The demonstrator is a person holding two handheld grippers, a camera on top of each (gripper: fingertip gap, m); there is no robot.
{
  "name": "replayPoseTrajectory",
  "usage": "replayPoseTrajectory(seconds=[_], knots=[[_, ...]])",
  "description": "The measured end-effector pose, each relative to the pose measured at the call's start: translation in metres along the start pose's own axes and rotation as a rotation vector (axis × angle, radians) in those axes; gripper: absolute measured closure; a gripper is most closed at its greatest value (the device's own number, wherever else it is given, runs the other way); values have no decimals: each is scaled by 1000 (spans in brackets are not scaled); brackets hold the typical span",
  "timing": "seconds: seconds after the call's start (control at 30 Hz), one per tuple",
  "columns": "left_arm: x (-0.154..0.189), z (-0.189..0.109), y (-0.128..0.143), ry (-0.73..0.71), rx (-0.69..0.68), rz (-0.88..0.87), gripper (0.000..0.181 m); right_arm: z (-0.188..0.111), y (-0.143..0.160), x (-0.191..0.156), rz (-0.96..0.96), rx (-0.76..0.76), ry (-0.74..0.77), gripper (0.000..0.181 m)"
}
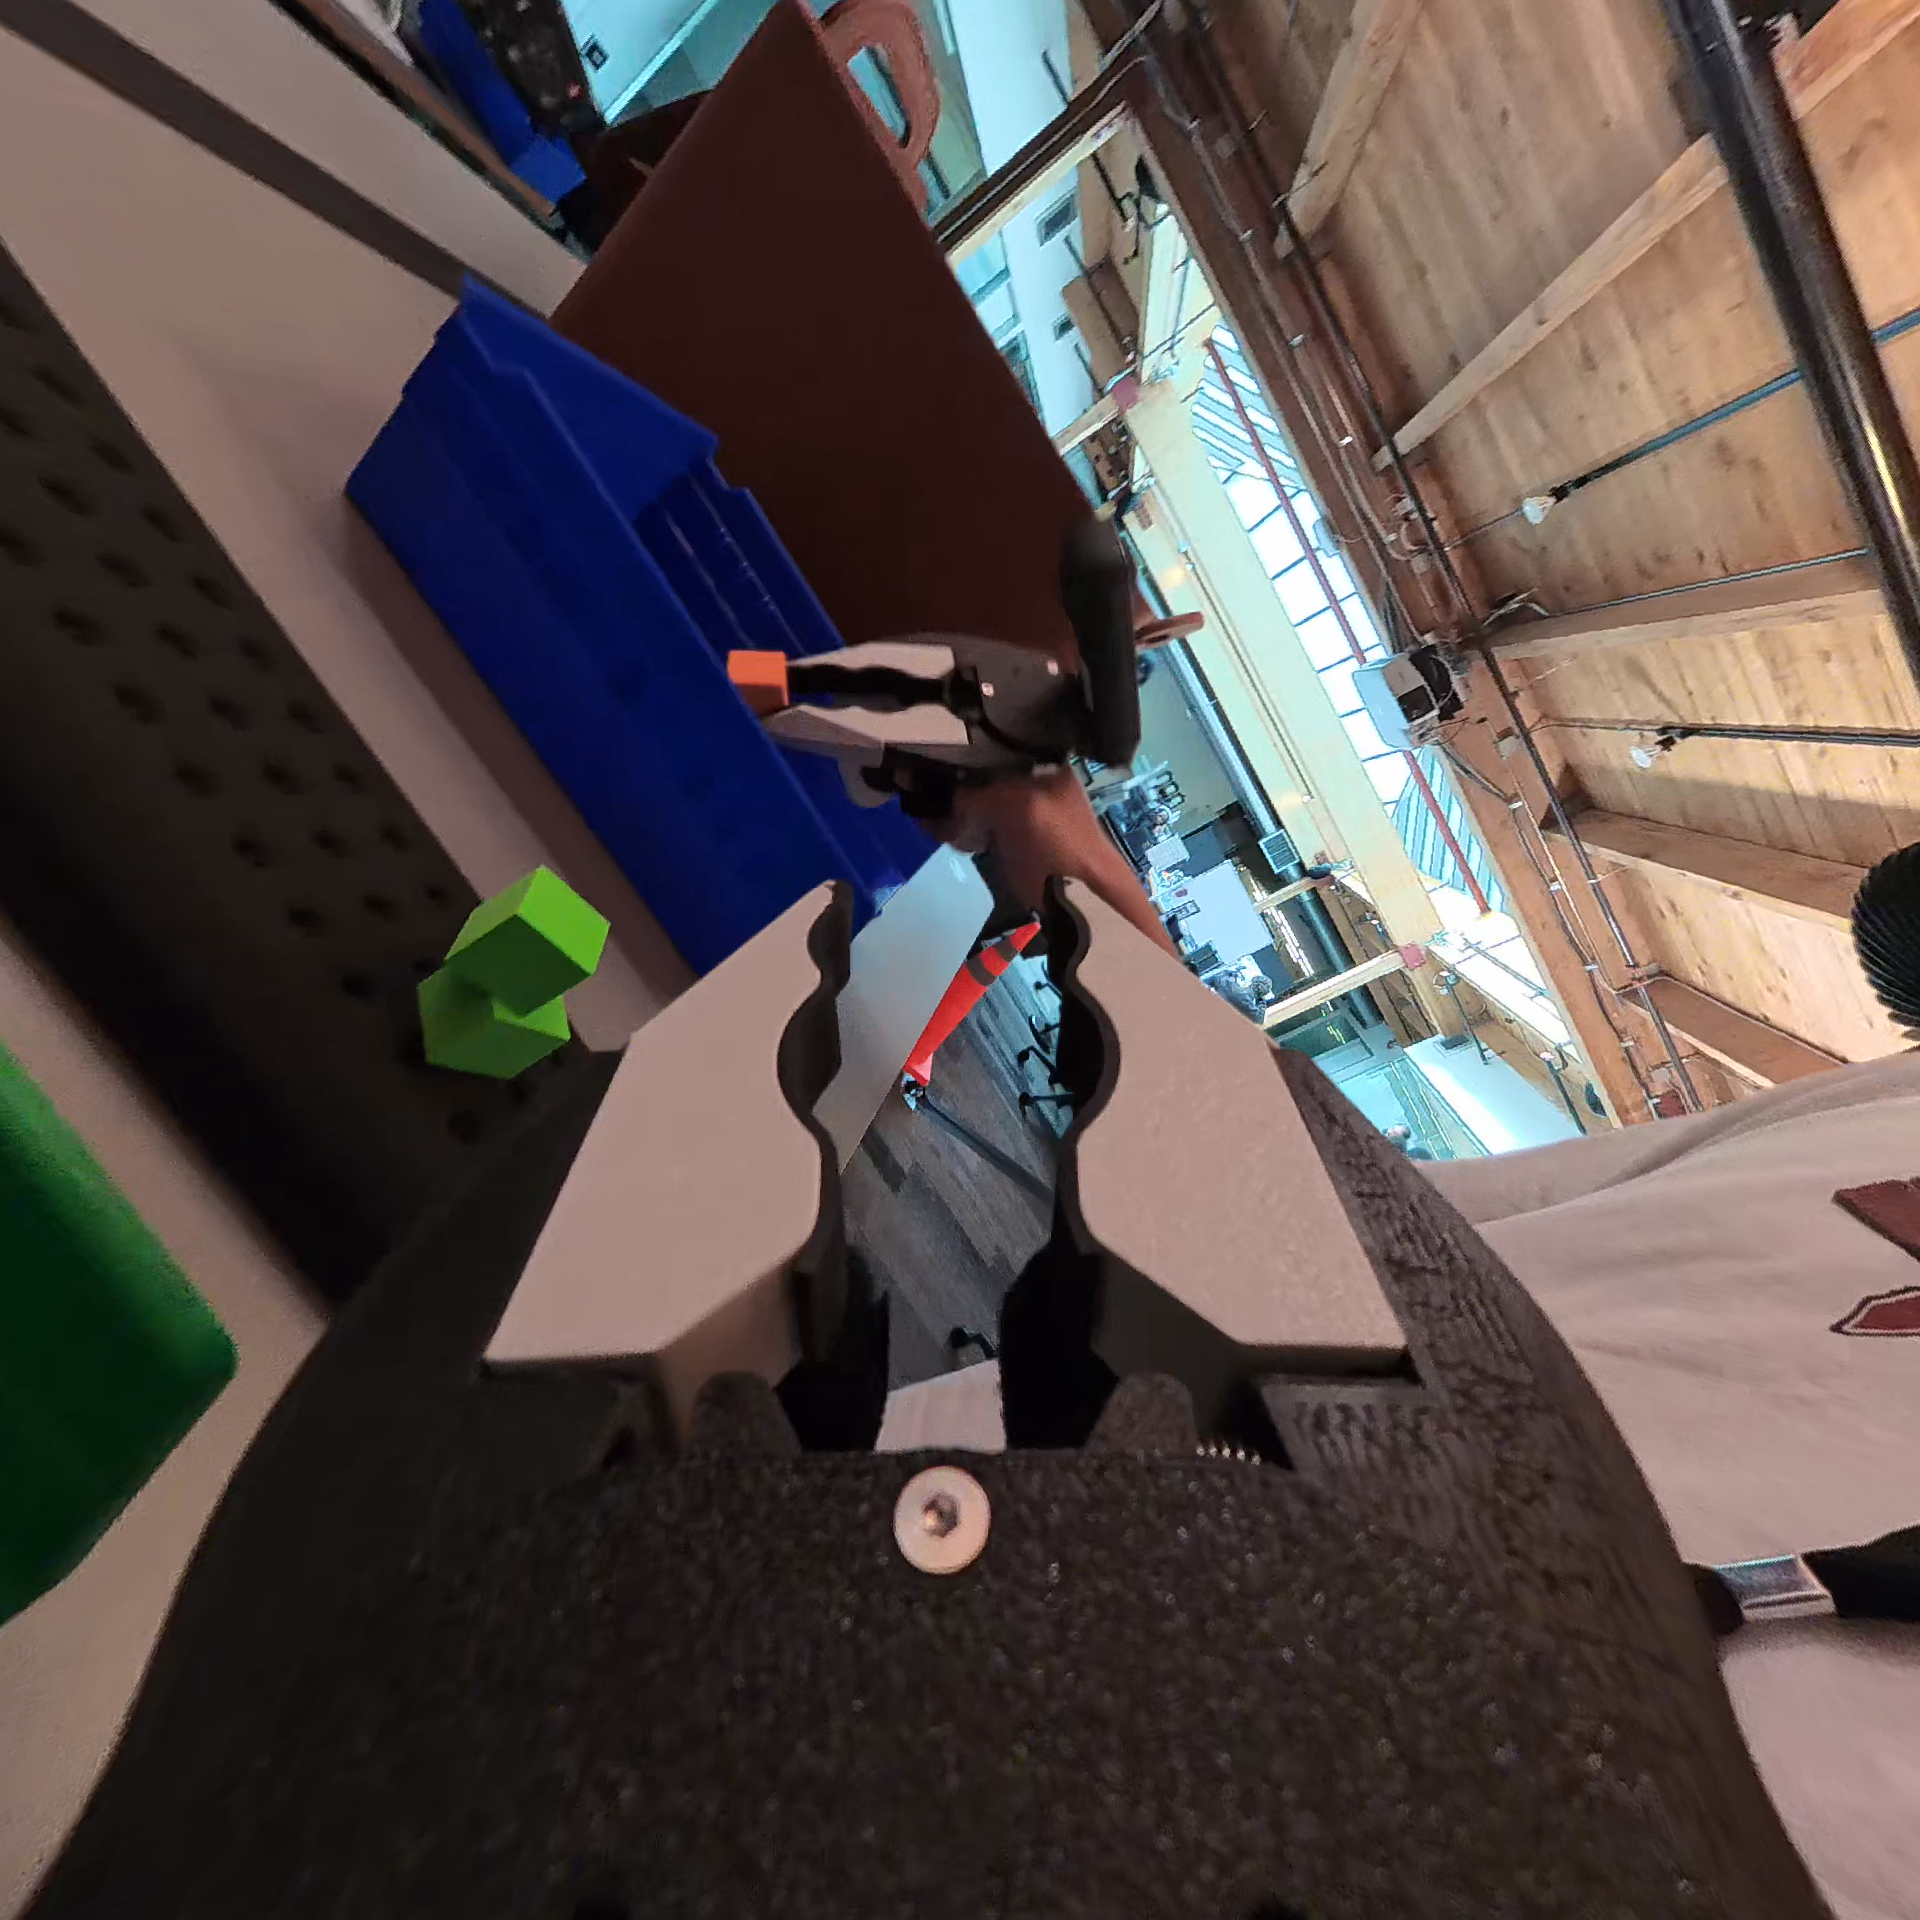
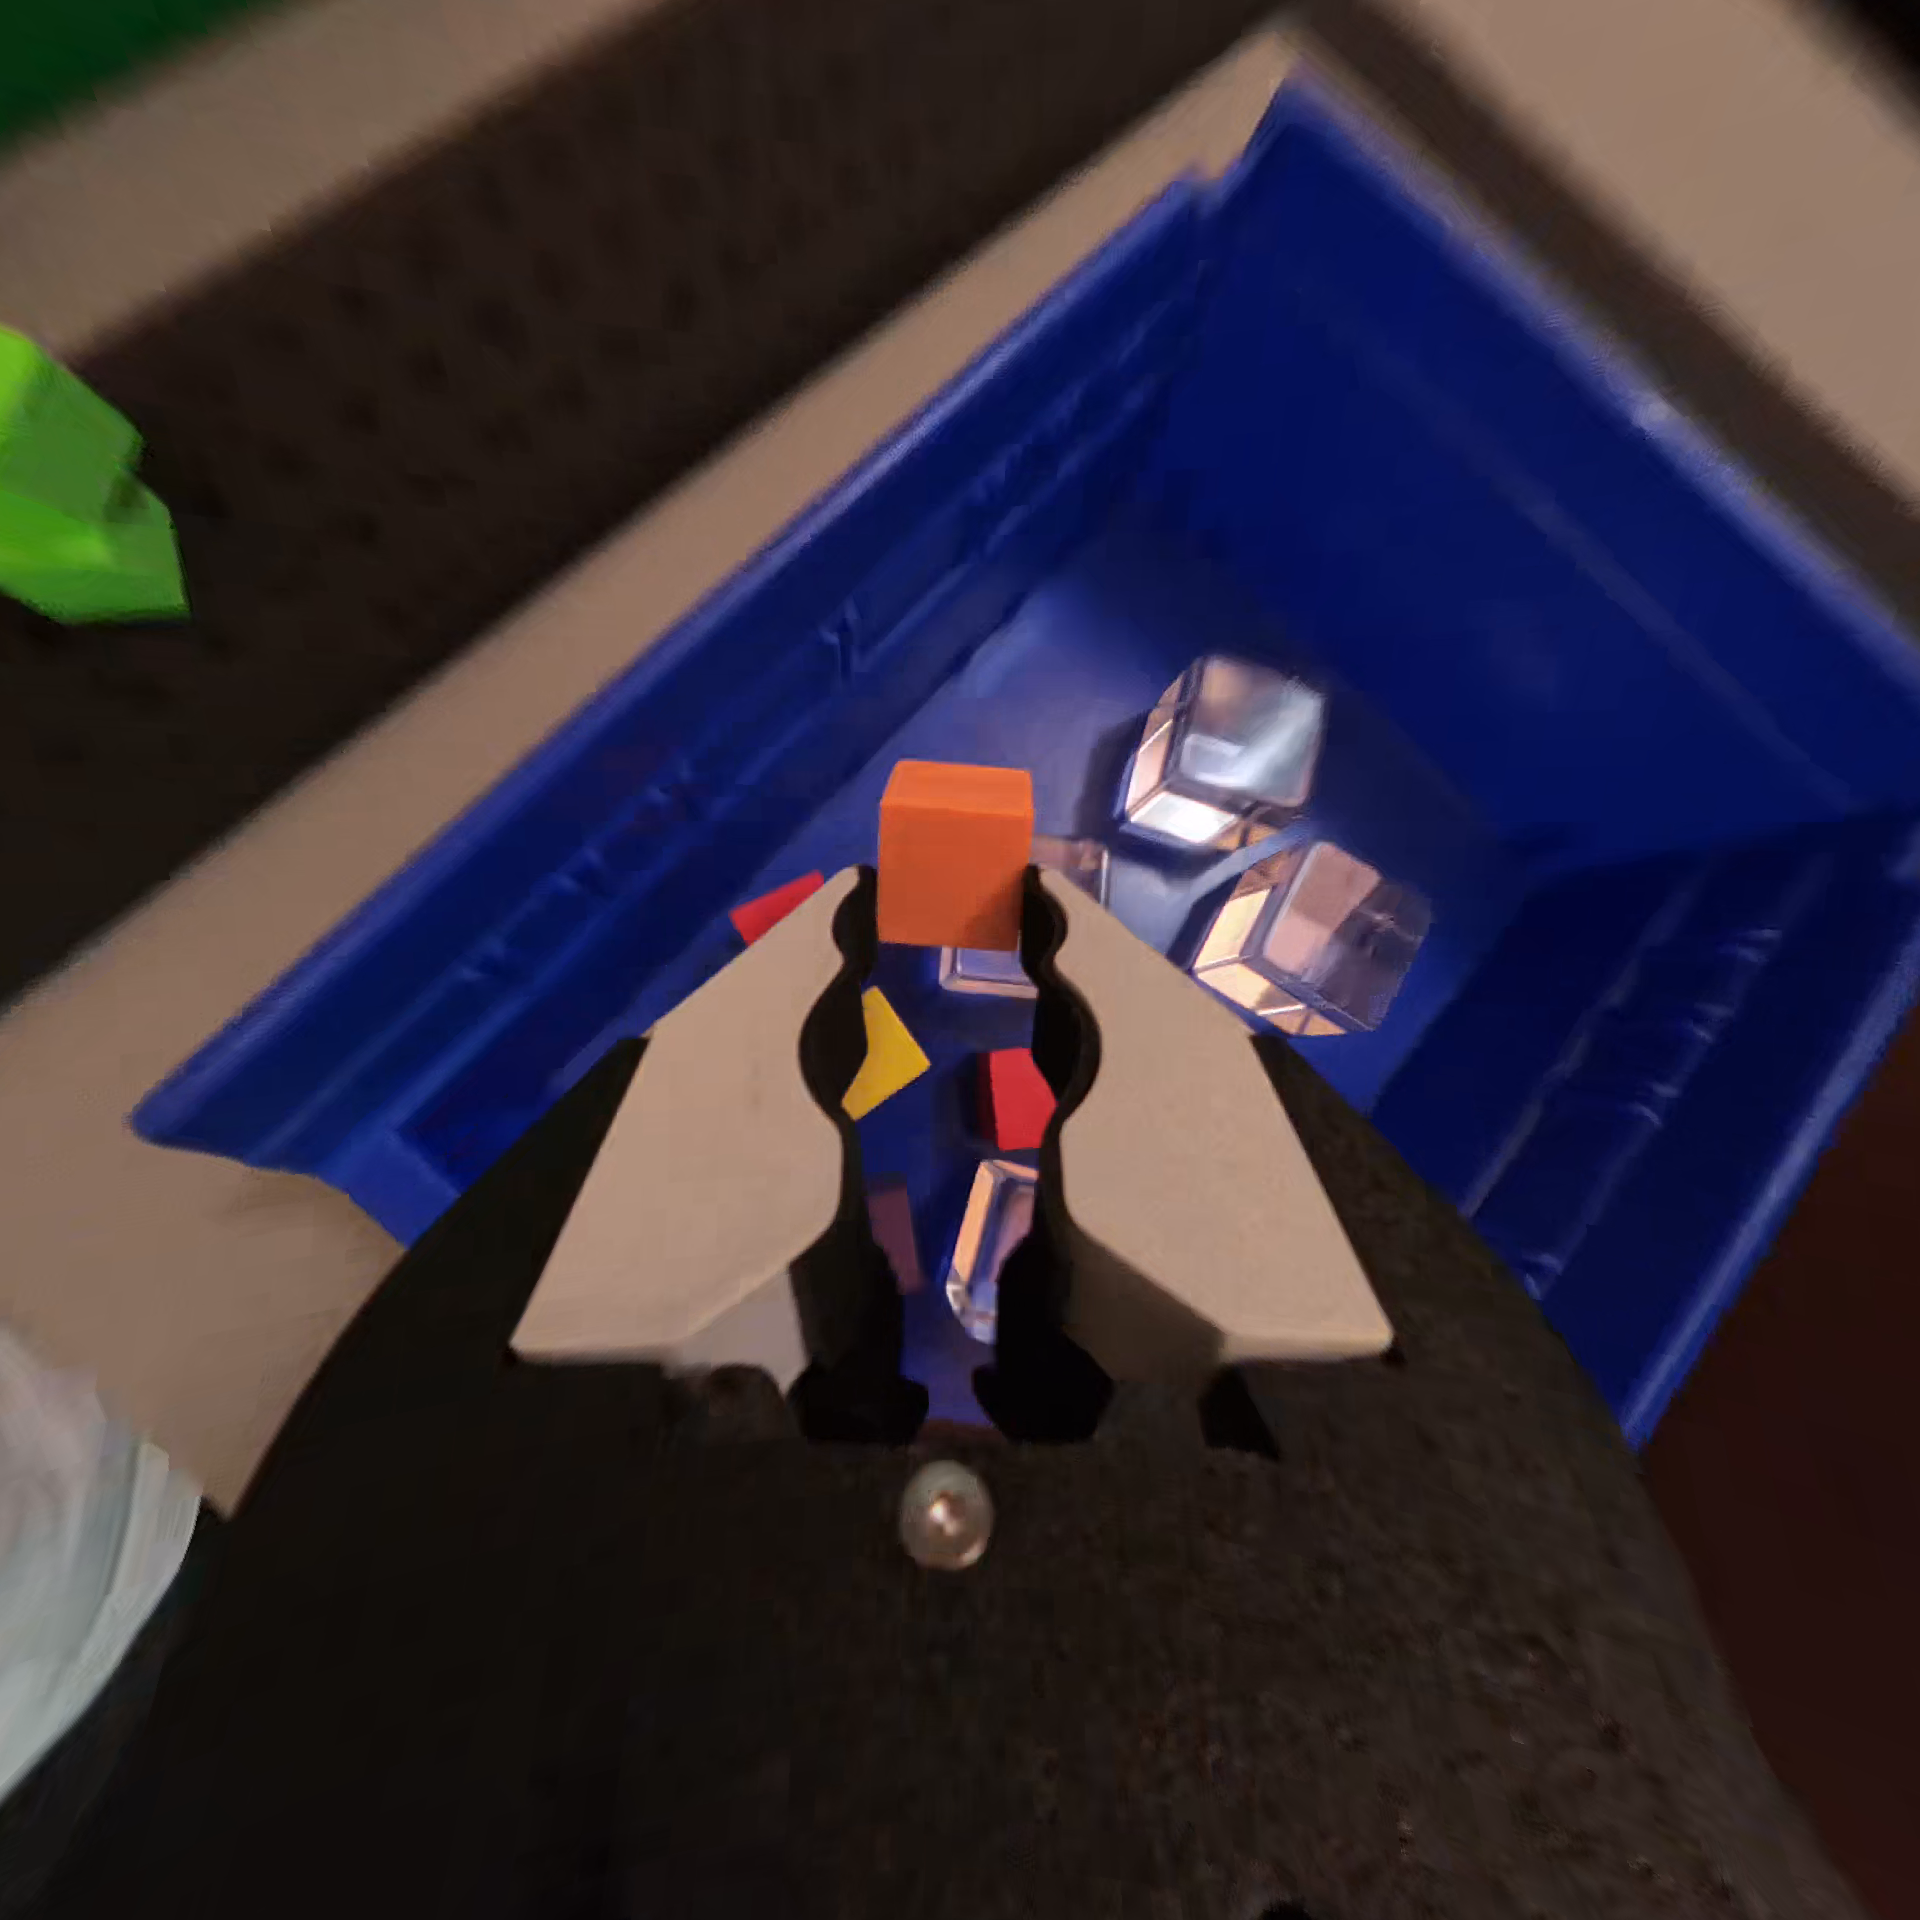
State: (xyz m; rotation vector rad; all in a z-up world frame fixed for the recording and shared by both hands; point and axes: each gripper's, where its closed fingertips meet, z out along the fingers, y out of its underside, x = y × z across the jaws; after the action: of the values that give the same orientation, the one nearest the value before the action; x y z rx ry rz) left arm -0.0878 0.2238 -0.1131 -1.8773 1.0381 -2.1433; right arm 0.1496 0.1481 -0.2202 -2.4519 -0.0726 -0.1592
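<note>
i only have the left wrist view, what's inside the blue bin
Observer: The blue bin holds clear cubes, red pieces and a yellow piece.
Operator: is the right tool over it
Observer: Yes, the right tool hangs above the bin's inside, shut on the orange cube.
Operator: cube touching anything below
Observer: No, it sits clear of the pieces on the floor.
</note>
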Motion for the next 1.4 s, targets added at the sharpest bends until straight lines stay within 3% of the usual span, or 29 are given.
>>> replayPoseTrajectory(seconds=[0.17, 0.23, 0.4, 0.57, 0.7, 0.87, 1.07, 1.17, 1.3, 1.4], knots=[[-4, 3, 12, -60, -47, 24, 142, 39, 13, -17, -143, -320, -294, 155], [-7, 5, 20, -128, -84, 81, 142, 49, 18, -20, -183, -410, -340, 155], [-24, 8, 35, -388, -187, 321, 142, 62, 36, -5, -250, -600, -287, 154], [-54, 21, 43, -605, -350, 477, 136, 65, 33, -3, -183, -566, -305, 154], [-76, 35, 38, -682, -509, 582, 122, 46, 20, -9, -34, -376, -324, 138], [-101, 49, 38, -679, -749, 657, 120, -15, -6, -16, 173, 37, -209, 127], [-120, 53, 51, -636, -895, 607, 125, -93, -40, -86, 219, 603, -190, 125], [-122, 53, 53, -612, -892, 569, 150, -92, -37, -117, 216, 649, -166, 121], [-116, 50, 41, -601, -807, 505, 151, -69, -48, -152, 209, 683, -159, 118], [-83, 56, 24, -430, -605, 326, 151, -56, -70, -164, 190, 746, -126, 119]])
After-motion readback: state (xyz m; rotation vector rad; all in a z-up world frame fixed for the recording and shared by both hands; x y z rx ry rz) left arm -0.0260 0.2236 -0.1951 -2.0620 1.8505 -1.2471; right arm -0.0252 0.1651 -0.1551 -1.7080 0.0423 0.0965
